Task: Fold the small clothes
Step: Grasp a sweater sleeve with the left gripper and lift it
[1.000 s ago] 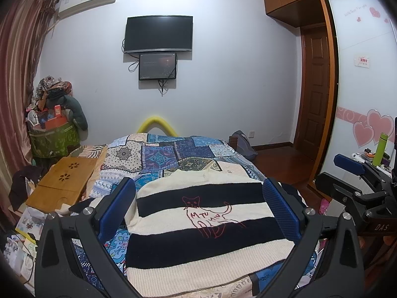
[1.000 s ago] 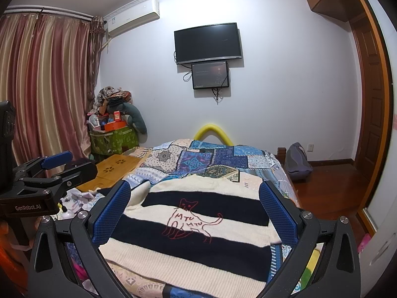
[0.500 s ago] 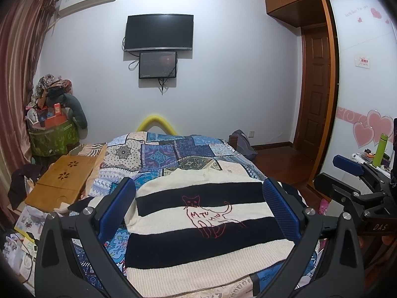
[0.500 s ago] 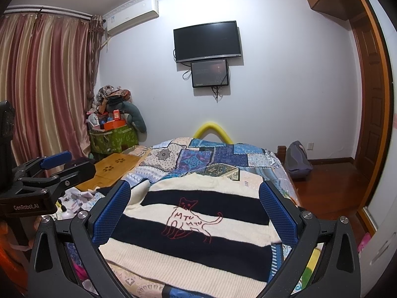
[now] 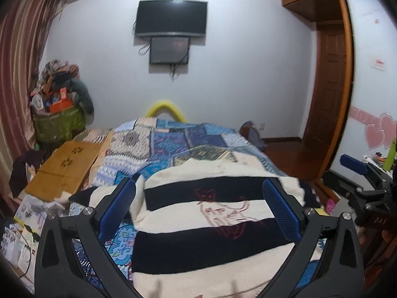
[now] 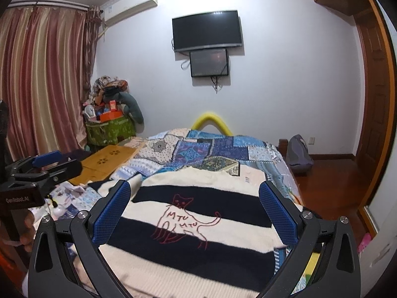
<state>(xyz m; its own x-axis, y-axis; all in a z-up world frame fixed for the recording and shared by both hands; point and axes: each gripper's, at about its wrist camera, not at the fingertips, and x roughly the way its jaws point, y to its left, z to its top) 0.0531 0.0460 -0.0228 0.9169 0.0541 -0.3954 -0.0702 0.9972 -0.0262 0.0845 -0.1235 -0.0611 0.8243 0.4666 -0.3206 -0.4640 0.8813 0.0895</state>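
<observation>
A cream and black striped sweater with a red cat drawing lies flat on the patchwork bed; it also shows in the right wrist view. My left gripper is open and empty, held above the sweater's near half. My right gripper is open and empty, also above the sweater. The right gripper shows at the right edge of the left wrist view. The left gripper shows at the left edge of the right wrist view.
A blue patchwork quilt covers the bed. A wooden lap tray lies left of the bed. A green basket piled with things stands by the curtain. A bag sits on the wood floor at right.
Both grippers have dipped slightly and moved a little toward the sweater; the left wrist view is blurred by motion. Both stay open and empty.
</observation>
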